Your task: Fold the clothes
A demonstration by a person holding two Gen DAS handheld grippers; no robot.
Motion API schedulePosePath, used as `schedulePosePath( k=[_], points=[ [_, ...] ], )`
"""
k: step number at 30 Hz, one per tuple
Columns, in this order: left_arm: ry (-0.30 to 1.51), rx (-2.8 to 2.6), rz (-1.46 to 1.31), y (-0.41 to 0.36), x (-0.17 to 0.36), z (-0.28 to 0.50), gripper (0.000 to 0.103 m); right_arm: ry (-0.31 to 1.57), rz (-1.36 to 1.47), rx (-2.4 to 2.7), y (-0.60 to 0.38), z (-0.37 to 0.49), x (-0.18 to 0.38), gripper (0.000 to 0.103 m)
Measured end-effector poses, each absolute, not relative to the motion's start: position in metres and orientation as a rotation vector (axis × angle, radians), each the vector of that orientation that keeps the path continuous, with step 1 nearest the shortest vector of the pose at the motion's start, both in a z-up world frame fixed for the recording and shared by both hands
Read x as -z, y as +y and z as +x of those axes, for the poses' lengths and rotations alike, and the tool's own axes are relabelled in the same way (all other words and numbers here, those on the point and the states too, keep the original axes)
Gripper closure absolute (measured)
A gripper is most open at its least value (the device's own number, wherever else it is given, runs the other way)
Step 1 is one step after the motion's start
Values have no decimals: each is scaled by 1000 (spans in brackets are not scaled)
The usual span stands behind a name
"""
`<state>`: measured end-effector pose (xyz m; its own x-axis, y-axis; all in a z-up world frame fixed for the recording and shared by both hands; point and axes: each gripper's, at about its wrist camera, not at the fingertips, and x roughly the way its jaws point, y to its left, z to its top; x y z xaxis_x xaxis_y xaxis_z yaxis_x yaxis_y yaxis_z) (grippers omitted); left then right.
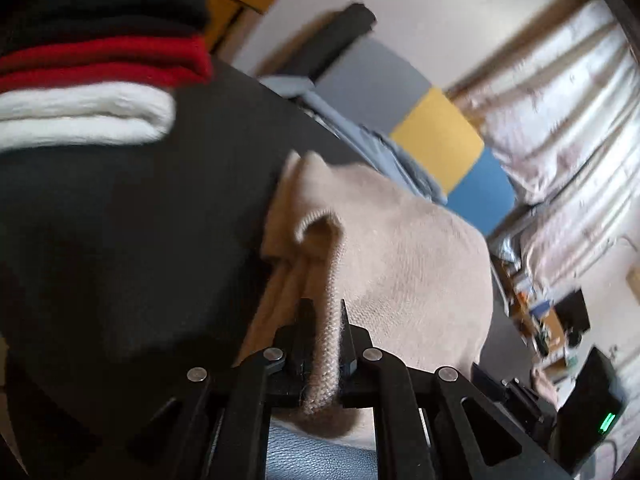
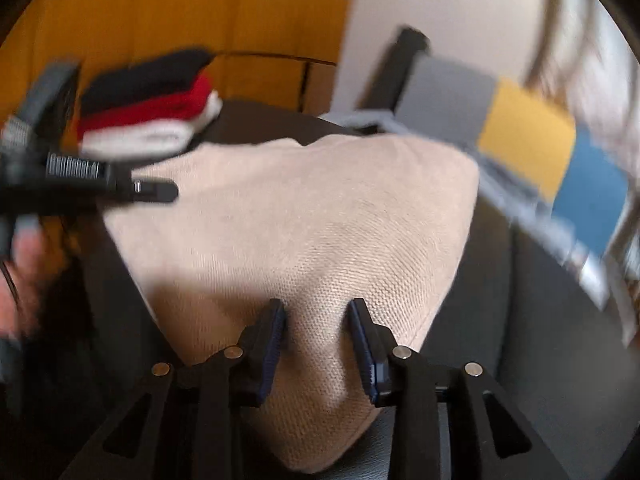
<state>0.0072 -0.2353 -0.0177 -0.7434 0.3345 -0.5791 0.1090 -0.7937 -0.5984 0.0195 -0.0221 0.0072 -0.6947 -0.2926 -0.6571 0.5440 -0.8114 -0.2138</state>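
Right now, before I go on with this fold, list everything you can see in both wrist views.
beige knit garment: one, beige, spread on the dark surface, one ribbed edge bunched up
folded stack: one pile, black on top, red in the middle, white at the bottom, at the far left of the dark surface
dark surface: one, black, under the garment and the stack
colour panels: grey, yellow and blue, behind the surface to the right
wooden wall: orange-brown, behind the stack
curtain: pale, far right
left hand-held gripper: black, shut on the garment's ribbed edge
right hand-held gripper: black with blue pads, jaws apart over the garment's near corner
hand: blurred, at the left edge
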Motion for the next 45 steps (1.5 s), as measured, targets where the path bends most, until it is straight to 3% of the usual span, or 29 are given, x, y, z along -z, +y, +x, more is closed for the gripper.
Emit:
schedulePosePath(
  k=[2,7,13,15,16,17,19,21,25,28,30,33,41,45],
  points=[
    [-933,-2651,-1123,-234,24,8,92,565,865,2455,-23,19,-9,67],
    [-840,-2711,-1125,-226,17,12,88,246,826,2465,10,0,-53,69],
    [-740,-2880,-1058,-241,-18,32,66,304,798,2561,21,-40,-80,69],
    [-718,-2977,-976,-250,-35,41,61,265,814,2562,22,-54,-82,73],
    [-684,-3008,-942,-249,-44,37,57,254,824,2563,21,-61,-83,80],
    [-631,-3021,-911,-244,-52,29,51,236,839,2568,21,-69,-82,81],
    [-531,-3024,-867,-233,-64,10,49,179,872,2562,21,-84,-80,81],
    [-396,-2984,-855,-211,-68,-18,38,110,905,2547,19,-98,-77,81],
    [-73,-2924,-957,-168,-47,-73,37,71,946,2508,9,-110,-68,81],
    [81,-2945,-1173,-162,-16,-98,37,157,988,2465,-7,-116,-58,81],
    [67,-2956,-1243,-172,2,-99,32,236,1057,2441,-18,-127,-43,81],
    [16,-2991,-1249,-186,18,-92,22,147,1089,2485,-18,-144,-29,82],
    [-125,-2963,-1260,-202,15,-86,20,128,1001,2520,-10,-127,-31,78],
    [-274,-2991,-1311,-234,12,-76,16,-62,1009,2525,19,-94,-47,70]
  ],
)
